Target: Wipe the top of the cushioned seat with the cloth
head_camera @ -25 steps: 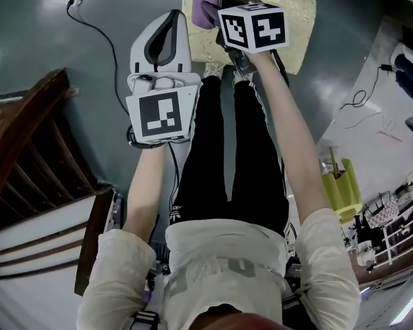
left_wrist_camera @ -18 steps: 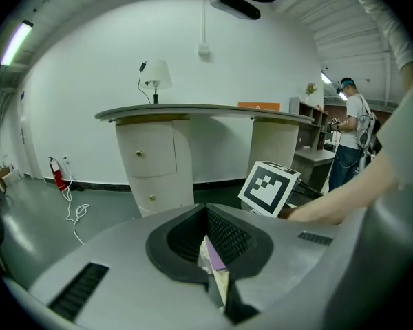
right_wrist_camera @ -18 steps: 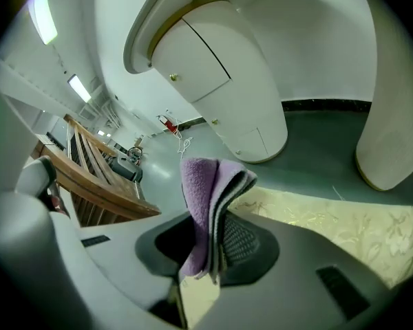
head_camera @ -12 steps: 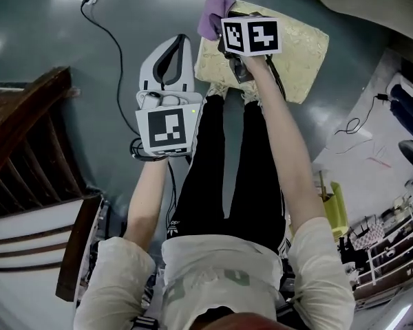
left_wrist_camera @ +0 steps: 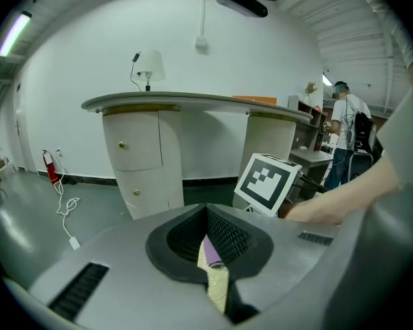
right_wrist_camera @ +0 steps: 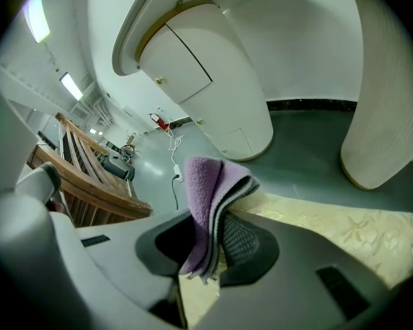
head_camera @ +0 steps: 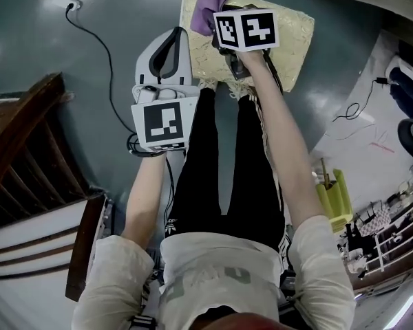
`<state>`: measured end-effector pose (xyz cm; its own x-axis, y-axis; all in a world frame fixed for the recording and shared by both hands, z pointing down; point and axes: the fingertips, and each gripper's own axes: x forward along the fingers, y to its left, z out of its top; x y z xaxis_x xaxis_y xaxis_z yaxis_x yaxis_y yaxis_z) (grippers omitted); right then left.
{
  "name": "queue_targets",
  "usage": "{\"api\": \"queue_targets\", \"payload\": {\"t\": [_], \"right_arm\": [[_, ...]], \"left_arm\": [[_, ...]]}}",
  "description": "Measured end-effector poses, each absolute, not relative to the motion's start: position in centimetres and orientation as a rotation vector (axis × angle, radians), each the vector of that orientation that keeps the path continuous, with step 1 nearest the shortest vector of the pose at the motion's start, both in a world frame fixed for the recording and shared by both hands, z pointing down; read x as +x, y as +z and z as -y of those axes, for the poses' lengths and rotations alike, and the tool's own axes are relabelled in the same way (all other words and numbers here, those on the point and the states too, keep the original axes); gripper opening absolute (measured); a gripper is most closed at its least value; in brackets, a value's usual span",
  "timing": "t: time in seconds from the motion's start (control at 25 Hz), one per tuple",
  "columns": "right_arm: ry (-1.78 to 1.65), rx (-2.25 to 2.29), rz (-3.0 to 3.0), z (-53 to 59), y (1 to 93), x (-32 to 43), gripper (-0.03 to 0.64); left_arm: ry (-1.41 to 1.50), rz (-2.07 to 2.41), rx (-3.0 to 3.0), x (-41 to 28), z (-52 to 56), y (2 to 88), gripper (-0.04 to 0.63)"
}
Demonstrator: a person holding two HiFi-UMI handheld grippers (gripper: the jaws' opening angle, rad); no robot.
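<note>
A cream, gold-patterned cushioned seat (head_camera: 289, 33) lies on the floor at the top of the head view. My right gripper (head_camera: 219, 27) reaches over its left part and is shut on a folded purple cloth (head_camera: 208, 9), which sticks out past the jaws. The right gripper view shows the cloth (right_wrist_camera: 210, 191) pinched upright in the right gripper (right_wrist_camera: 213, 236), with the seat (right_wrist_camera: 330, 229) below. My left gripper (head_camera: 172, 43) hangs just left of the seat, shut and empty. Through the narrow slit of the left gripper (left_wrist_camera: 208, 215) I see a sliver of cloth (left_wrist_camera: 210, 253) and seat (left_wrist_camera: 218, 287).
A dark wooden stair (head_camera: 27, 157) fills the left. A cable with a plug block (head_camera: 89, 26) runs over the grey floor. A yellow-green bin (head_camera: 337, 191) stands at right. A white curved counter (right_wrist_camera: 213, 81) rises behind the seat. A person (left_wrist_camera: 347, 115) stands far off.
The head view has shifted slightly. The right gripper stays over the seat's left part with the cloth in it, and the left gripper hangs beside the seat as before.
</note>
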<state>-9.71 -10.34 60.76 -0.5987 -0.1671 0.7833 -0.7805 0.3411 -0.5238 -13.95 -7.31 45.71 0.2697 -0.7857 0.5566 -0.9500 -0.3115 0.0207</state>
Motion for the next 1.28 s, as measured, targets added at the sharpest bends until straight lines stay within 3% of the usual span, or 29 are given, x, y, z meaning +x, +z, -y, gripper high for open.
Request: {"api": "queue_targets", "payload": {"t": [0.72,1.28], "right_arm": [[1.218,1.048,1.813,8.9,60.6,10.3,0.092],[1.139,1.059,1.744,8.5,60.5,15.6,0.092]], "left_arm": [[0.642,1.458,2.285,-5.5,8.7,46.3,0.006],[0.66,1.501,2.249,-5.2,8.1,46.4,0.006]]}}
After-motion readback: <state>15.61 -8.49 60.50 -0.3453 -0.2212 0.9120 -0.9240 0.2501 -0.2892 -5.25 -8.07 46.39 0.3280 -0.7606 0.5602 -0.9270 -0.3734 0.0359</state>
